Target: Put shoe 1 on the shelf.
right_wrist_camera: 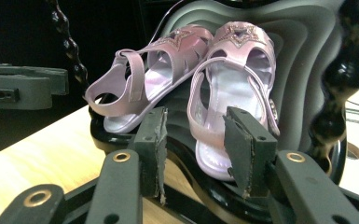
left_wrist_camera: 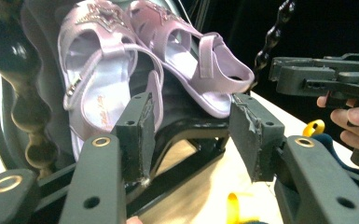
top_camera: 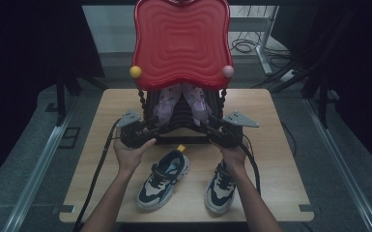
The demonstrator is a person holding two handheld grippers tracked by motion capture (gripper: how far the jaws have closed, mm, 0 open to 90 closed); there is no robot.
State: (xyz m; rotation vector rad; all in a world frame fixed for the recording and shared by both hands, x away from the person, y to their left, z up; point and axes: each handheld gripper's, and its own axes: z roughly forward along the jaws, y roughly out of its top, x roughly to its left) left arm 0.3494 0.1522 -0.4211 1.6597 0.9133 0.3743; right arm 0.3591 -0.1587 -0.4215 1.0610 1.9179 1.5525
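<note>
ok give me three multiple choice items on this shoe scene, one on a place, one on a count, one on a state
1. Where does the pair of lilac strappy sandals rest?
A. on the sloped black shelf of the rack under the wavy red plastic top
B. on the floor
C. beside the sneakers

2. How many grey and navy lace-up sneakers lie on the pale wooden table?
A. one
B. two
C. four

3. How do the jaws of the left gripper stand?
A. clamped on a sneaker
C. clamped on a red tray
B. apart, with nothing pressed between them

Answers: 1 A, both gripper views show the sandals leaning on the black shelf; 2 B, the high view shows two near the table's front; 3 B, the left gripper view shows a gap between the pads.
</note>
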